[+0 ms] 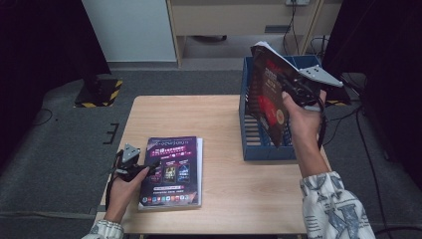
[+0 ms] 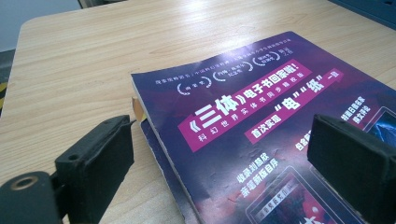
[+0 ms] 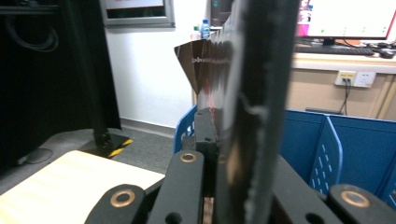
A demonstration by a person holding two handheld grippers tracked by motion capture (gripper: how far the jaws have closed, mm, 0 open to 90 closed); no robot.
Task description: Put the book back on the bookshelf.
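On the wooden counter [image 1: 224, 174], my right gripper [image 1: 291, 92] is clamping a magazine [image 1: 266, 94] upright over the blue file rack [image 1: 249, 134]; my left gripper [image 1: 144, 167] is resting with fingers apart astride a purple booklet [image 1: 171, 172].

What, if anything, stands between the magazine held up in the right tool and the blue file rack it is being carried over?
Nothing visible does: the magazine hangs upright in the right tool directly above the blue file rack, whose slots beneath look free.

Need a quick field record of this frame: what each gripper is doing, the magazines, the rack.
right gripper: shut on held magazine, upright, over the rack
left gripper: open, jaws straddling left edge of flat magazine
flat magazine: on top of a stack on the table, cover up
rack: blue file rack, right side of table, dividers visible
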